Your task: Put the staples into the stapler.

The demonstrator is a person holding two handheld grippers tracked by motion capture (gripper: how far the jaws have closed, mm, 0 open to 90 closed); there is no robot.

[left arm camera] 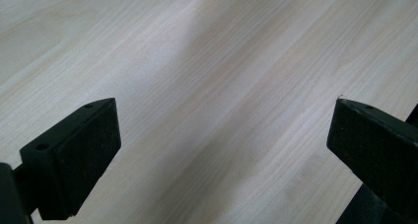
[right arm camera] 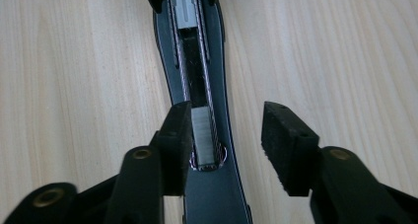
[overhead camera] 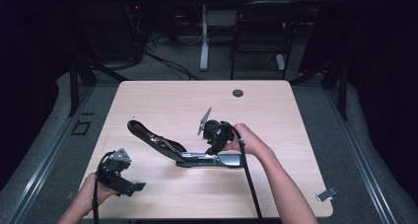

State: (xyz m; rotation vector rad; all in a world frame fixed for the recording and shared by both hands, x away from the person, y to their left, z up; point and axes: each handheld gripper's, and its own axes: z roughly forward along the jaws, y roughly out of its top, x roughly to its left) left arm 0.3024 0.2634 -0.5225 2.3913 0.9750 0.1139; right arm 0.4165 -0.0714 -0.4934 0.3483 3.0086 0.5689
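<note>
Hovering over an opened stapler (overhead camera: 197, 157) with my right gripper (right arm camera: 226, 135), jaws parted and gripping nothing.

Stapler lay flat near the middle of the table (overhead camera: 162, 98), its top arm swung back and up toward my left, the staple channel facing up. In the right gripper view my jaws sat down at the near end of the base: one pad was right against the channel edge beside a short strip of staples (right arm camera: 203, 135), the other stood off to the side over bare wood, so no pinch. My left gripper (left arm camera: 224, 135) was parked well apart near the table's front left corner, jaws spread wide over plain tabletop. Nothing got in the way; a small round grommet (overhead camera: 238, 93) sat at the far edge.
</note>
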